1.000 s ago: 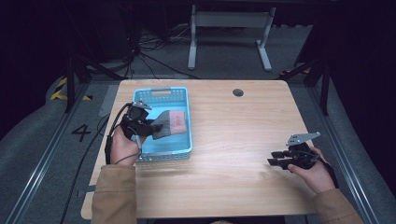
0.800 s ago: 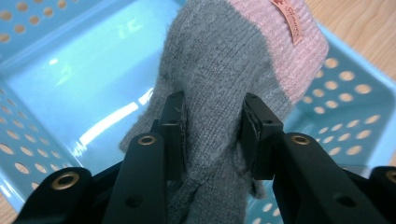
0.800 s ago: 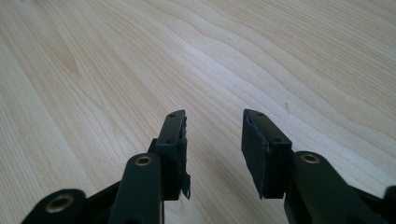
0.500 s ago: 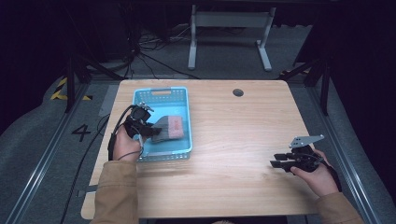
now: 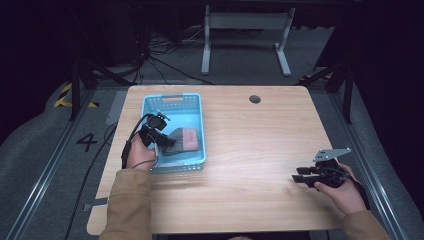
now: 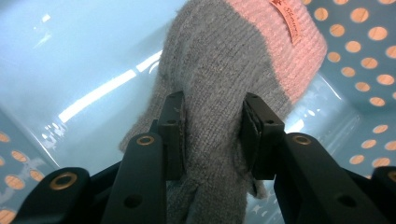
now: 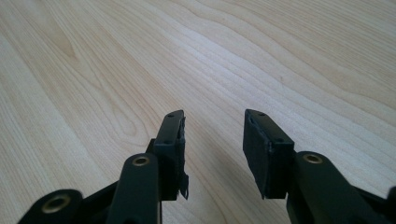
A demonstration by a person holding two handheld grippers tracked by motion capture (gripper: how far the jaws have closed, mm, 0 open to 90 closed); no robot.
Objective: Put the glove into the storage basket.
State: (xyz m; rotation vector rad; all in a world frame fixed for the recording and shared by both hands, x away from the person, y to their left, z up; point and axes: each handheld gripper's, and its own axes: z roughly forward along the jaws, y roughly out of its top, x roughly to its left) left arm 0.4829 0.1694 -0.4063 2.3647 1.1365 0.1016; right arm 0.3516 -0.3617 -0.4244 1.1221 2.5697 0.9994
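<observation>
Blue basket (image 5: pixel 195 107): grey-pink glove (image 5: pixel 181 140) | left gripper (image 5: pixel 161 142) clamps glove | right gripper (image 5: pixel 301 174) apart

Fuzzy knit glove (image 6: pixel 219 84), glossy plastic basket (image 6: pixel 70 56)

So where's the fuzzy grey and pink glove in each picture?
High view: the glove lies in the blue basket, left of centre, at the left gripper.
Left gripper view: centre, between the jaws.
Right gripper view: not in it.
Shared landmark: the blue basket.
</observation>
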